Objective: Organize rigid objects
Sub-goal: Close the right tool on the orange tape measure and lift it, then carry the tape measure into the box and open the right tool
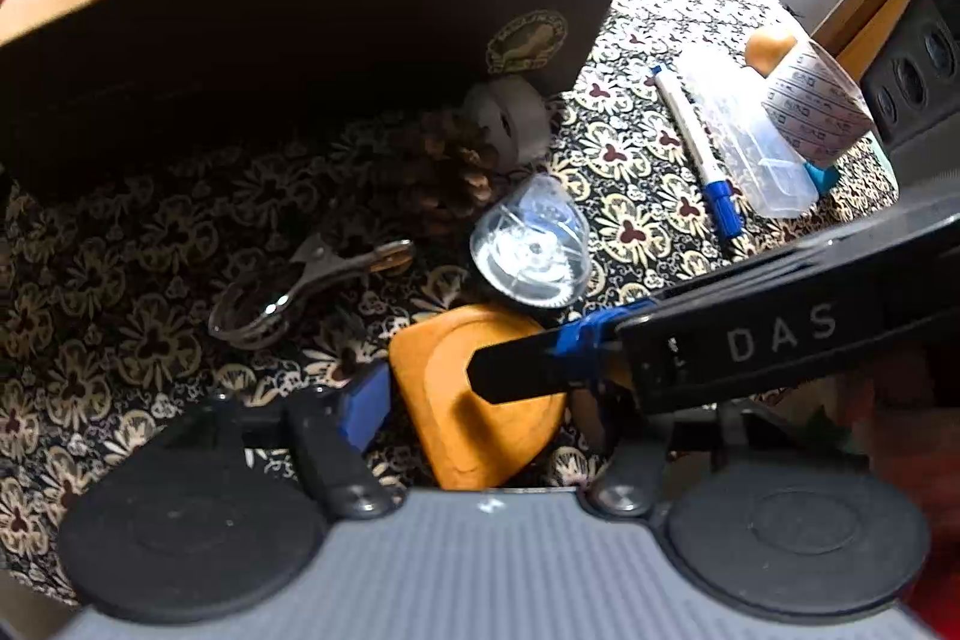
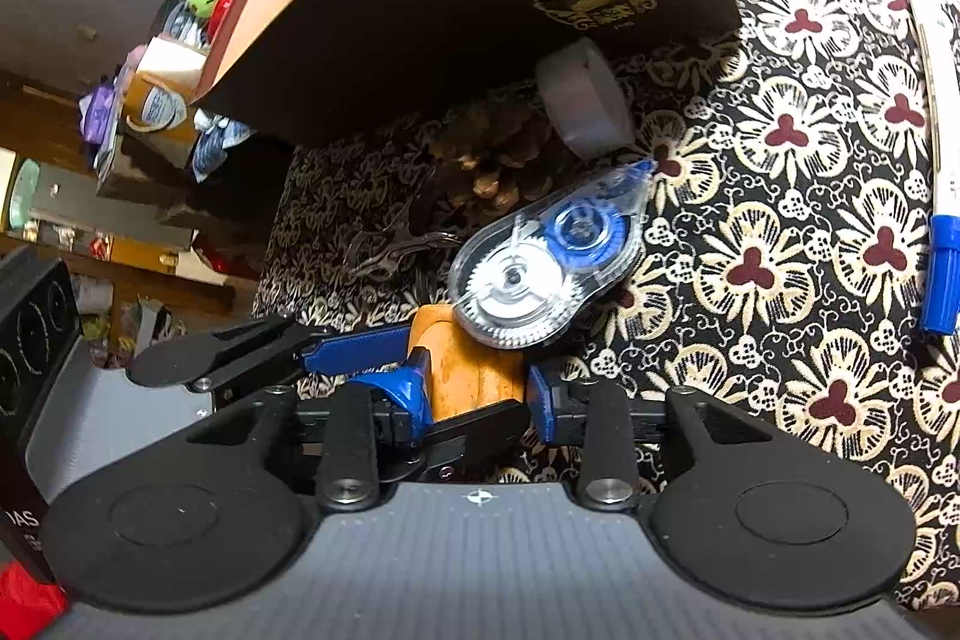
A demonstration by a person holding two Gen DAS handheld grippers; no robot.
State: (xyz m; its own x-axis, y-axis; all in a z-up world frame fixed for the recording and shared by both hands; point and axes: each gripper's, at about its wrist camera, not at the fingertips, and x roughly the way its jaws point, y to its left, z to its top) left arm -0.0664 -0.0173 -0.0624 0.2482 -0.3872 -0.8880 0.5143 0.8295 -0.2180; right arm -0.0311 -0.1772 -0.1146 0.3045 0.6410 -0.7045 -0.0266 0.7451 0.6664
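The orange block (image 2: 474,370) lies on the patterned desk (image 2: 780,220), right at the tips of both tools, with the open box (image 2: 420,10) standing just beyond it. The right gripper (image 2: 477,394) has its blue-padded fingers (image 2: 414,391) on either side of the block, seemingly clenched on its narrow end. In the left wrist view, the same block (image 1: 474,394) sits just ahead of the left gripper (image 1: 480,400); one blue finger (image 1: 366,403) stands beside its left edge, while the other is hidden behind the right tool crossing in front, so I cannot tell whether the left one grips. The tape dispenser (image 2: 546,262) rests touching the block's far edge. The right hand looks better placed to lift the block toward the box.
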